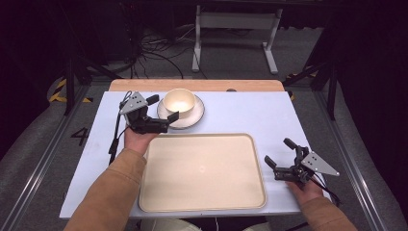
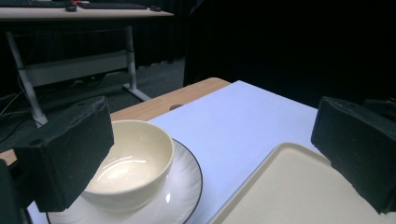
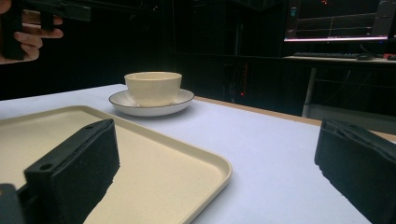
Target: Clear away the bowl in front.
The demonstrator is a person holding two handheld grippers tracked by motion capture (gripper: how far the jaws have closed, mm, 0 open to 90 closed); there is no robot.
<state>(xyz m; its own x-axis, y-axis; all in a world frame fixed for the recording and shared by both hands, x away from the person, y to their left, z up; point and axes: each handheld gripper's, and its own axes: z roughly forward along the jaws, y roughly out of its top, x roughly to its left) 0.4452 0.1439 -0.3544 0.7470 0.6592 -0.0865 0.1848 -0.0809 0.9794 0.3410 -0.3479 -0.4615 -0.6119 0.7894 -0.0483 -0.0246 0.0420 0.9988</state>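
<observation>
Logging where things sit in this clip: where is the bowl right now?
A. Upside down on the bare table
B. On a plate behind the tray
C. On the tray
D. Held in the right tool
B: the bowl stands upright on the white plate, beyond the far edge of the empty tray; the left tool is open beside it and holds nothing.

White table [image 1: 250, 115]: white plate [image 1: 195, 118] at far left, beige tray [image 1: 202, 171] near front edge.
</observation>
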